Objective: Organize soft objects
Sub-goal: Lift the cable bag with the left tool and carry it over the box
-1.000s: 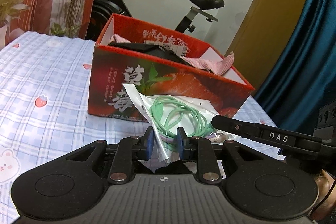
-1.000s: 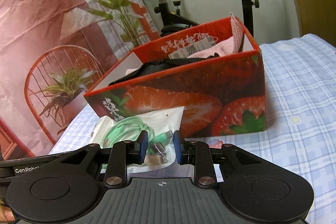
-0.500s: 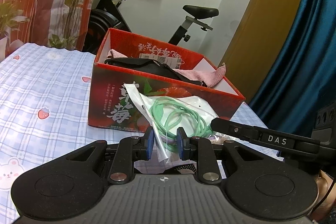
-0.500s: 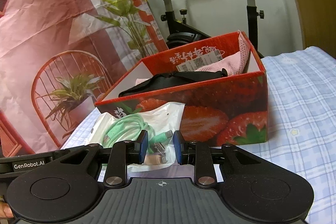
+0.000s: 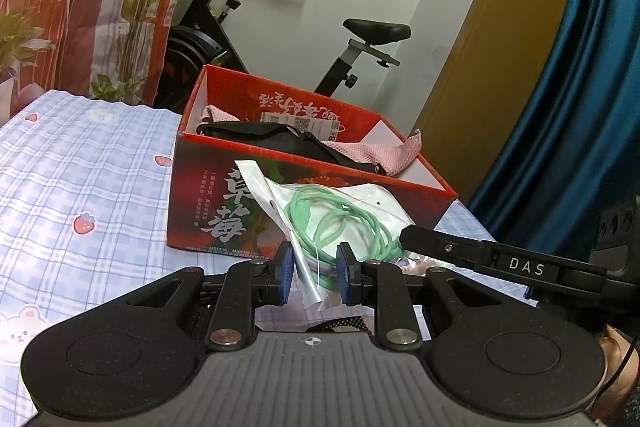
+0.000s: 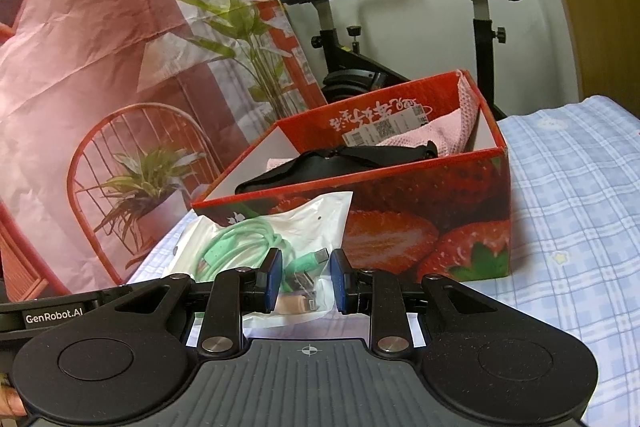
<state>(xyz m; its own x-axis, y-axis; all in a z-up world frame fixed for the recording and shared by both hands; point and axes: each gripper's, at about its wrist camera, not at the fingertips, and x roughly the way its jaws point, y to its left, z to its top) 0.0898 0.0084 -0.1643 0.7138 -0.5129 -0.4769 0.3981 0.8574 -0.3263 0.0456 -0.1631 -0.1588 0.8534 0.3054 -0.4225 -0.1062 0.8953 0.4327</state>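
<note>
Clear plastic bag of coiled green cable (image 5: pixel 340 223) pinched at opposite ends by left hand-held gripper (image 5: pixel 311 273) and right hand-held gripper (image 6: pixel 305 281), held before red strawberry-printed cardboard box (image 6: pixel 424 227).

Right gripper (image 6: pixel 306 281) fingers (image 6: pixel 273 281) hold bagged cable (image 6: pixel 256 239).

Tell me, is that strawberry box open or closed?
Open. The strawberry box has no lid on top, and a black strap and pink cloth show inside it.
</note>
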